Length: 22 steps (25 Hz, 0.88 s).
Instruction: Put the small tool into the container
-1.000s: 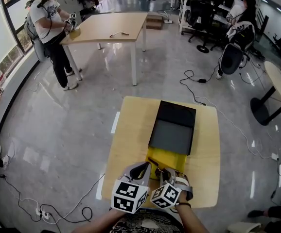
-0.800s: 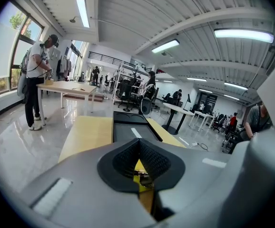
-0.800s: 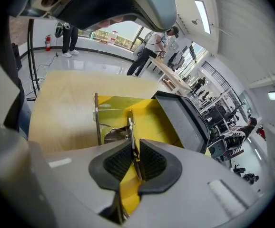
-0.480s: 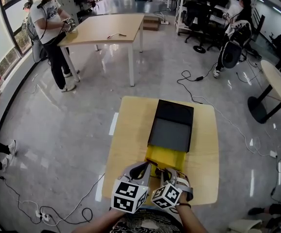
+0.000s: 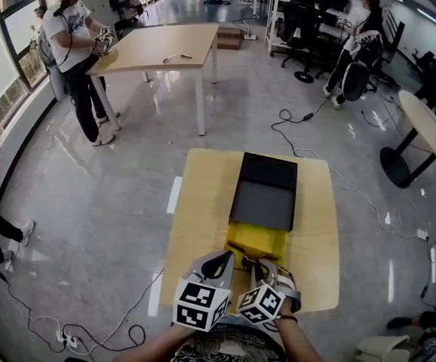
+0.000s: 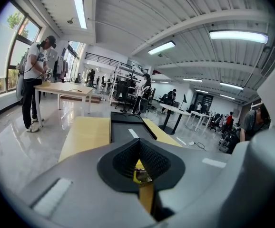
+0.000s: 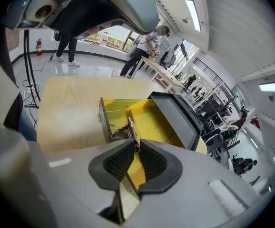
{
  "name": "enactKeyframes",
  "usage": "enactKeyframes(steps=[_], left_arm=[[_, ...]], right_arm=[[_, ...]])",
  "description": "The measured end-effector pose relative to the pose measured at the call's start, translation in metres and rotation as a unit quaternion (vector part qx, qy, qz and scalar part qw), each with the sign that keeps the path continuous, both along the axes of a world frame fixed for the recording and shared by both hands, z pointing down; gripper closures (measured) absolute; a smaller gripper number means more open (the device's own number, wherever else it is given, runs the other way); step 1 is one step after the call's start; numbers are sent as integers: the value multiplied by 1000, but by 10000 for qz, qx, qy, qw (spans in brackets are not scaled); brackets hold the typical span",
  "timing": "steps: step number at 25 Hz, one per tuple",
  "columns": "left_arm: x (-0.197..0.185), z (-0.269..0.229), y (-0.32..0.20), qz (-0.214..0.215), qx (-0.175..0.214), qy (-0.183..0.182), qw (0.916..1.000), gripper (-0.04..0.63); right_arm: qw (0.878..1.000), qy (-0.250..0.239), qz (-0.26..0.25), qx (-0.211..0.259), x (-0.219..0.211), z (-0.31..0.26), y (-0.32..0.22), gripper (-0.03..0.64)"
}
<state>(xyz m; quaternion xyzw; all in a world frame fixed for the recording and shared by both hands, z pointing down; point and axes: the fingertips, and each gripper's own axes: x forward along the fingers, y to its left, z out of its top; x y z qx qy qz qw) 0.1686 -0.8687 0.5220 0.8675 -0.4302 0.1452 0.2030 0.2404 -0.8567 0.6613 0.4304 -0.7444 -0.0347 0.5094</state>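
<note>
At the near end of the wooden table (image 5: 199, 217), the yellow container (image 5: 267, 240) is sitting open, its black lid (image 5: 263, 202) lying flat beyond it. Right gripper (image 7: 136, 145) is pinching the small tool (image 7: 129, 127) between its nearly closed jaws, the thin metal piece reaching over the container's near wall. Left gripper (image 6: 138, 142) is hovering just beside it, jaws pressed together.

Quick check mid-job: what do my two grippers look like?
The left gripper and right gripper are light grey shells with black ribbed pads on the jaws. Each carries a white cube with black square markers. The person's top is patterned black-and-white.
</note>
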Motion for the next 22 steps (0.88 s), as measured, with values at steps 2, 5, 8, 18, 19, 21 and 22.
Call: enactKeyframes(steps=[2, 5, 8, 18, 19, 21, 22], left_arm=[[-7, -6, 19, 20, 12, 4, 10000, 583], [-3, -16, 38, 54, 41, 15, 10000, 583], [-12, -12, 64, 100, 73, 29, 9999, 583], [-58, -26, 156, 294, 155, 53, 9994, 583], [-62, -22, 169, 316, 156, 56, 9994, 583], [-71, -20, 196, 357, 153, 63, 9992, 583], [-75, -22, 210, 376, 155, 68, 9991, 583]], right_arm=[[10000, -35, 53, 23, -6, -7, 19, 580], [9997, -150, 174, 122, -1, -22, 37, 595], [9984, -411, 356, 177, -11, -26, 61, 603], [9815, -1592, 989, 401, -63, -81, 149, 612], [9786, -1721, 1044, 424, -68, -83, 162, 612], [9735, -1939, 1115, 483, -79, -91, 189, 612], [9708, -2049, 1137, 513, -85, -99, 204, 612]])
